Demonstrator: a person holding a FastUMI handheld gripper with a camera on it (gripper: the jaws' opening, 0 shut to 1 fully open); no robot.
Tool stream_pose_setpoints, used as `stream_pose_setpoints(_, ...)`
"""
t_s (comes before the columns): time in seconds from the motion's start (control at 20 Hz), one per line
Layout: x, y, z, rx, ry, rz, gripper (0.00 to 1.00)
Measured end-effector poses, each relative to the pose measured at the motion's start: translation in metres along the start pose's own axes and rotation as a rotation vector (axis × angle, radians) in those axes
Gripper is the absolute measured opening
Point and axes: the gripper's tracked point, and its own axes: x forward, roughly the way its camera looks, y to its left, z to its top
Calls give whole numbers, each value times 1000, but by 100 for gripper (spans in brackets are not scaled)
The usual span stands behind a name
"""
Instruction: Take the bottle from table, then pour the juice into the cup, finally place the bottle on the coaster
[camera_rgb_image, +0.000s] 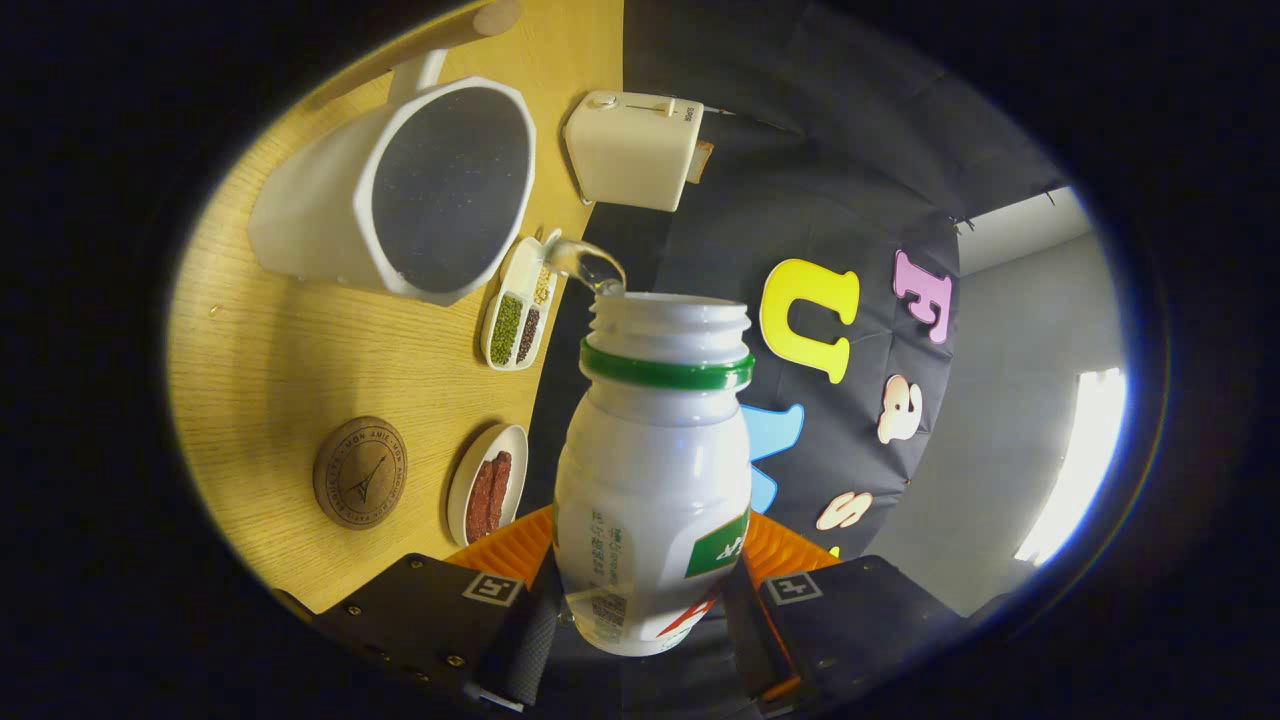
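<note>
The jaws grip the white bottle (652, 470) on both sides, its green-ringed open neck tipped toward the white cup (400, 190), with clear liquid arcing from the mouth. On the wooden surface (290, 350) sit the round coaster (360, 472), an oval dish (487, 495), a divided tray of beans (518, 315) and a cream toaster (632, 148). A grey room wall (1010, 400) shows beyond.

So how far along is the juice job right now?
Picked up: the open bottle sits tilted between the fingers, which press it from both sides. In hand: the pour, with a clear stream leaving its mouth toward the white cup, though landing inside isn't clear. Left: finish pouring, then stand the bottle on the round coaster, which is bare on the wooden table.
</note>
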Motion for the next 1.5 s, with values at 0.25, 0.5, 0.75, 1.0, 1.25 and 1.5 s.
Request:
stream_pose_setpoints(0.25, -2, -5, -3, -26, 1, -10, 73)
stream_pose_setpoints(0.5, -2, -9, -4, -49, 3, -19, 73)
stream_pose_setpoints(0.75, -3, -13, -4, -81, 5, -32, 73)
stream_pose_setpoints(1.0, -4, -20, -4, -109, 5, -45, 73)
stream_pose_setpoints(1.25, -2, -23, -2, -128, 1, -45, 73)
stream_pose_setpoints(1.5, -2, -27, -2, -159, 3, -55, 73)
